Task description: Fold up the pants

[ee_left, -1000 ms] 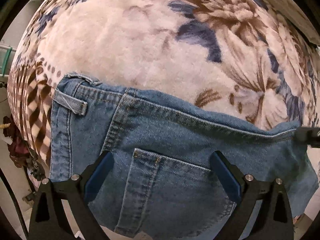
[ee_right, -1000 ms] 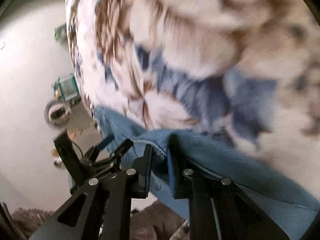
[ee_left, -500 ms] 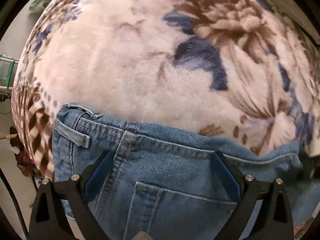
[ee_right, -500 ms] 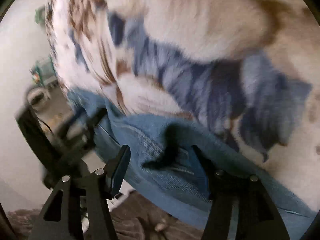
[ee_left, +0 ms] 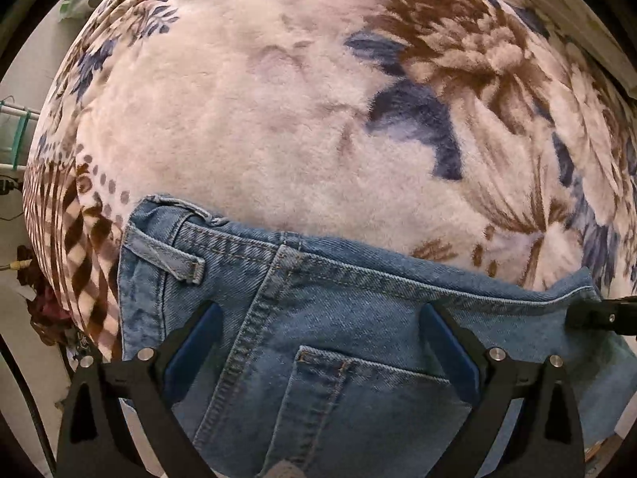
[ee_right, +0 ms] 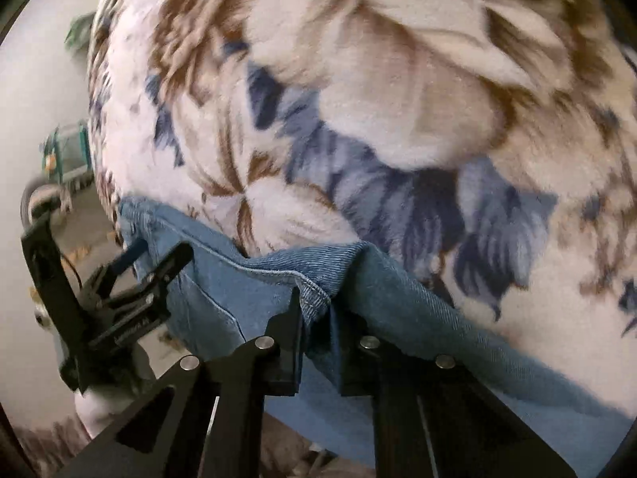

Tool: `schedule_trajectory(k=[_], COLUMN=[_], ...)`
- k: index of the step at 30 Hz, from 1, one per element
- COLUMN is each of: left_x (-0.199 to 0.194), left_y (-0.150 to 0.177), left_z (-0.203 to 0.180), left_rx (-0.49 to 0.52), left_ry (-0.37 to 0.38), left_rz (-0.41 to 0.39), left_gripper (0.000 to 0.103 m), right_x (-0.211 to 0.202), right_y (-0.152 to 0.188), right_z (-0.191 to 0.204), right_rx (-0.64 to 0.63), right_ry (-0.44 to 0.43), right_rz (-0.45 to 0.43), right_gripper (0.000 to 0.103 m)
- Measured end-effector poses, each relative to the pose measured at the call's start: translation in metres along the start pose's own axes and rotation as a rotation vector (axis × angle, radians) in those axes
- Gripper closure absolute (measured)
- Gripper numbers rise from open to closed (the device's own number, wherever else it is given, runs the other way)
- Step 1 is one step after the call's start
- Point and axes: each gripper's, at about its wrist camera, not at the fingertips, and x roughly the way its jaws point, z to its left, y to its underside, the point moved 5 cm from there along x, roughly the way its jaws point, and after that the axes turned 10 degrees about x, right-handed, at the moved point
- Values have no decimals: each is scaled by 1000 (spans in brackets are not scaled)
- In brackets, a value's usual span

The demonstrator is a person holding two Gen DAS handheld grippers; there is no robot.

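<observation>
2 tools work on 1 pair of blue denim pants (ee_left: 358, 342), which lies along the near edge of a bed covered by a plush floral blanket (ee_left: 258, 119); part of the denim hangs over that edge. No container is visible in either view. The left tool (ee_left: 318, 342) points straight down above the back pocket (ee_left: 374, 406), with its 2 blue-padded fingers (ee_left: 195, 342) spread wide apart and nothing pinched between them; a belt loop (ee_left: 167, 255) lies beyond it at the waistband corner. The right tool (ee_right: 318, 330) is tilted down toward the bed, and its jaws have just been closing: they are now pressed together on a bunched fold of the denim edge, with the stitched hem sticking up between the fingers. In the left wrist view its tip shows at the far right end of the pants.
</observation>
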Motion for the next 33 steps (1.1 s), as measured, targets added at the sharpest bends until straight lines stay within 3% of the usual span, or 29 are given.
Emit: schedule_trajectory(k=[2,5,8,10,13,14,15,16,20,23,29,30,32,33], left_x=[-3,-13,-19,-22,-24,-24,-24,-25,-29,-23,-23,-24,-35,-42], left_y=[-1,-2,-3,-4,-3,3,3,2,6,4,8,9,9,10], left_z=[3,3,4,4,2,-3,-5,-7,-17,-27,-32,-30,-37,-41], left_rx=[-3,-6,-15,-17,-12,-8,1,6,30,39,35,35,45,56], left_ry=[-1,1,18,27,41,42,42,43,38,18,15,20,24,24], left_rz=[-7,-18,-26,-31,-29,-31,-29,-28,-36,-35,-34,-37,-60,-73], left_gripper=[1,1,1,1,1,1,1,1,1,1,1,1,1,1], right_x=[-5,-24,-40,-40,-26,-20,-17,-13,-25,-23,-23,-27,-47,-60], right_y=[-2,-2,3,14,28,32,33,34,24,17,12,14,26,34], right_z=[-6,-20,-22,-16,-9,-8,-8,-8,-17,-25,-48,-50,-62,-69], right_rx=[31,54,15,-89,-208,-251,-275,-294,-193,-114,-39,-26,26,55], right_ry=[6,99,64,107,140,187,234,278,271,226,222,203,148,110], right_rz=[-24,-128,-112,-70,10,14,3,-6,-107,-115,-147,-156,-205,-249], right_gripper=[91,91,85,52,46,46,64,101,101,101,99,94,68,42])
